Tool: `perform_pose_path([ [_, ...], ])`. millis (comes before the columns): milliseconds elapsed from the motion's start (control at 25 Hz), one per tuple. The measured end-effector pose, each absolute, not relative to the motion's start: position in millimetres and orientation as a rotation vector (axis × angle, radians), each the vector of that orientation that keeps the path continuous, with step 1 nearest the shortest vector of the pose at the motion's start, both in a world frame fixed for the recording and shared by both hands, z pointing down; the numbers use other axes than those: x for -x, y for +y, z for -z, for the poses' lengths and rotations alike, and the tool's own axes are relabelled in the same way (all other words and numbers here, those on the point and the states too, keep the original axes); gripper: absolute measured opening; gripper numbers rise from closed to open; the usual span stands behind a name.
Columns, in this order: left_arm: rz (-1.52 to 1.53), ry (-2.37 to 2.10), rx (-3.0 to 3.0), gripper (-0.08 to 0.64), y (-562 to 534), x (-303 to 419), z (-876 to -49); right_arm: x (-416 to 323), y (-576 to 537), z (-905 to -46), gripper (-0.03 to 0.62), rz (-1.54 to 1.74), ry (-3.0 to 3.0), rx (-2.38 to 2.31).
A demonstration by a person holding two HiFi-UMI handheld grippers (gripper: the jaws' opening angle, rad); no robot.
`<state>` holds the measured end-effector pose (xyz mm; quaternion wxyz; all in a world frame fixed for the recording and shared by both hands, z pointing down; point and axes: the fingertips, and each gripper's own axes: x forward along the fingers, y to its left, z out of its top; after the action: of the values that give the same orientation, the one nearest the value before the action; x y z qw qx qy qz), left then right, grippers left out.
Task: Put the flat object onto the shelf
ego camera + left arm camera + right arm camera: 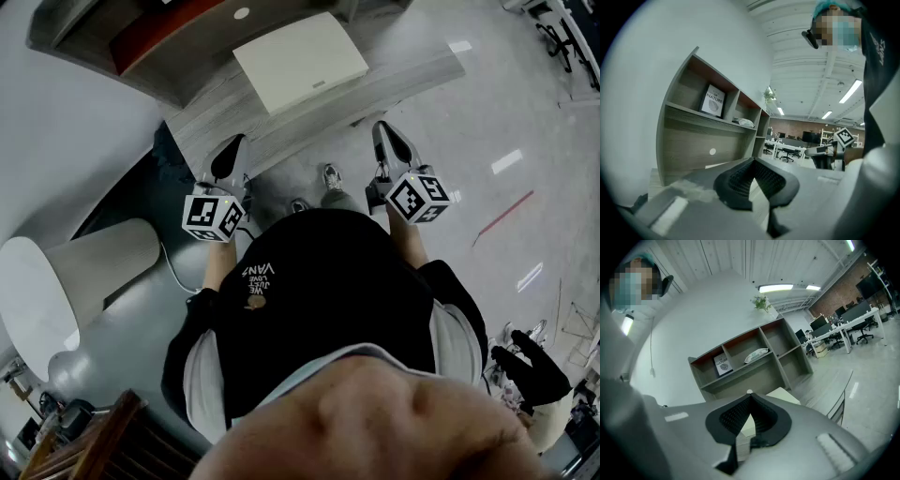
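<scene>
Head view: a person stands at a grey worktop [412, 80]. The left claw [234, 148] and right claw [386, 133] are both clenched on nothing, likely poised before reaching. The flat object [300, 61], a pale slab, lies untouched on the worktop ahead. Behind it, the shelf [780, 345] already holds a book [723, 365] and a pouch [756, 355], so those bays look taken.

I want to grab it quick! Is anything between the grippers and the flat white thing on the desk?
Nothing visible is in the way. The flat white box lies alone on the desk. The left gripper and right gripper, both shut and empty, point at it from the desk's front edge.
</scene>
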<state>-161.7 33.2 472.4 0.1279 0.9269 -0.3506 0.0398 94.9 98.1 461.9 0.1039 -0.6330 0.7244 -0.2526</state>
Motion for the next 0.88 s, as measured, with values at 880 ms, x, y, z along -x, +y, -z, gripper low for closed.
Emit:
perform_pose_path([
  [880,-0.116,-0.937,-2.725,0.000,16,143,-477,-109,90,-451,-0.002,0.676,2.070,1.854],
])
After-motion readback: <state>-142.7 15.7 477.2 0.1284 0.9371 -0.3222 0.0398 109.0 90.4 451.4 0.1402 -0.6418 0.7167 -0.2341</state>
